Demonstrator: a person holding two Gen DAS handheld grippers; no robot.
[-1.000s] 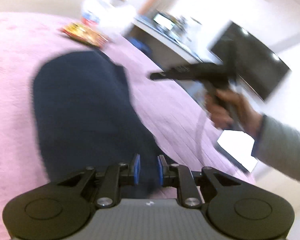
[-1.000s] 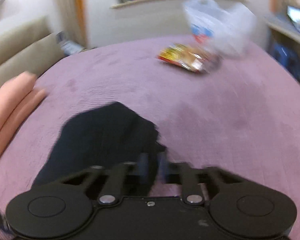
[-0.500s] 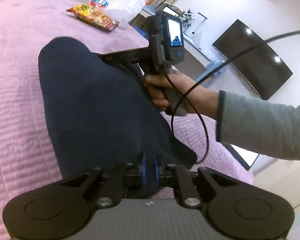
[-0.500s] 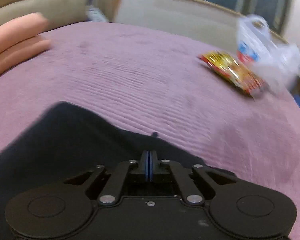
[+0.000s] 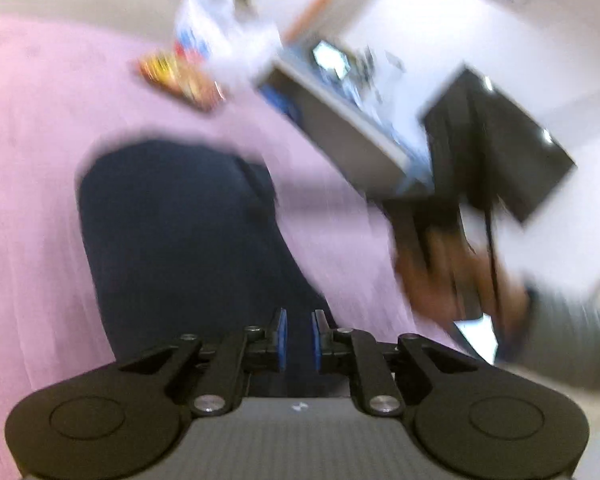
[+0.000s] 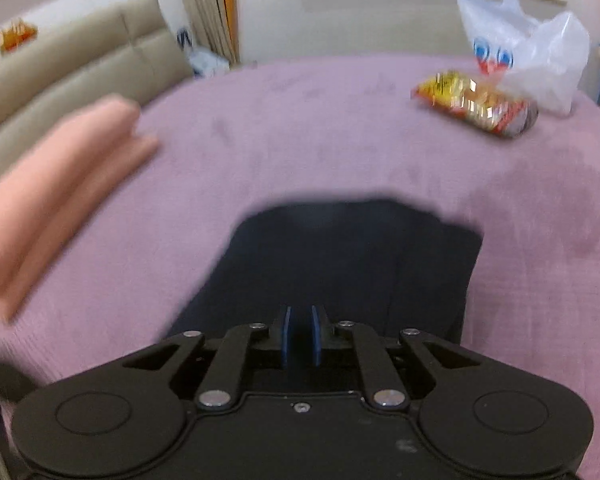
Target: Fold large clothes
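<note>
Our left gripper [image 5: 299,334] and right gripper [image 6: 300,334] are both opening a little, over the dark blue clothes [image 6: 340,264] on the pink bed cover [image 6: 300,120], holding nothing. Farther off we see a snack pack [image 6: 476,104] and white bag [image 6: 528,44], their writing too blurry to read.

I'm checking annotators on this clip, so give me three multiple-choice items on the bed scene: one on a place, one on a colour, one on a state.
1. In the right wrist view, where does the snack packet lie?
A. On the dark garment
B. Beside the white plastic bag
C. On the pink folded cloth

2. What colour is the garment on the bedspread?
A. Dark navy
B. Red
C. White

3. How does the garment lie?
A. Hung on a hanger
B. Stuffed in the bag
C. Flat on the bed

Answers: 1 B, the packet sits next to the white plastic bag; 2 A, it looks dark navy in both views; 3 C, it lies flat on the purple cover.
</note>
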